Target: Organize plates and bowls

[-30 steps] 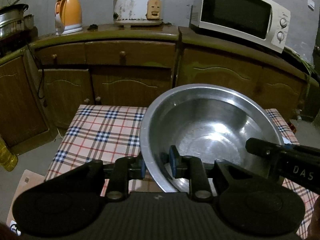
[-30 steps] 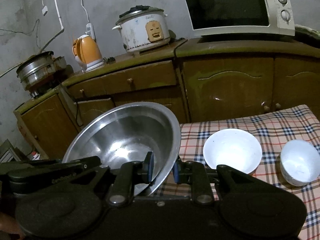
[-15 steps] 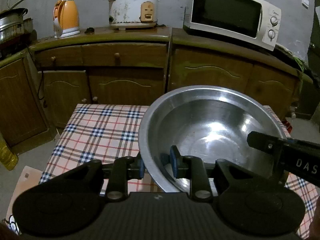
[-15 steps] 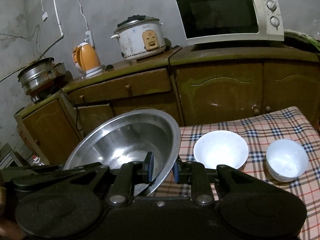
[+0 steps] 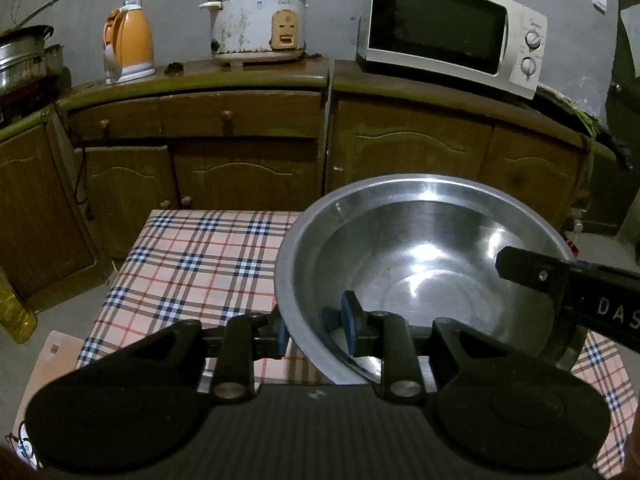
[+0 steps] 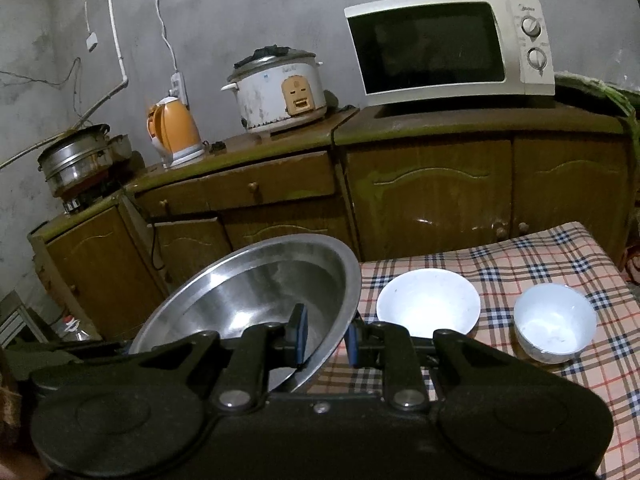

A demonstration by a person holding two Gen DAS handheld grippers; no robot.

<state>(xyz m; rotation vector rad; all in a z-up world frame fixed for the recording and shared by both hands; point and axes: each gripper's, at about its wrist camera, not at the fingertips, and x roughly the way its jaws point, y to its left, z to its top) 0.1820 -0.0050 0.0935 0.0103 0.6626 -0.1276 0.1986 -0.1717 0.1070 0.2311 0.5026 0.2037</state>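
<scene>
Left wrist view: left gripper (image 5: 316,330) pinches the near-left rim of the steel basin (image 5: 420,276), one blue pad inside the wall, the other outside. Jaws nearly together, rim between them. The basin sits above the right half of the checked tablecloth (image 5: 192,264); whether its base touches the cloth cannot be told from here. Right gripper's black body (image 5: 568,284) enters from the right edge, across the basin's far-right rim.

Right wrist view: right gripper (image 6: 324,334) clamps the opposite rim of the basin (image 6: 256,300), pads pressed onto the metal wall. Basin appears tilted and overhangs the table's left edge. On the cloth to its right: a shallow white bowl (image 6: 428,302), just beside the basin, and a smaller, deeper white bowl (image 6: 554,322) further right, apart from the first.

Background: wooden cabinets (image 6: 440,196) carrying a microwave (image 6: 448,46), rice cooker (image 6: 280,90) and orange kettle (image 6: 174,132).
</scene>
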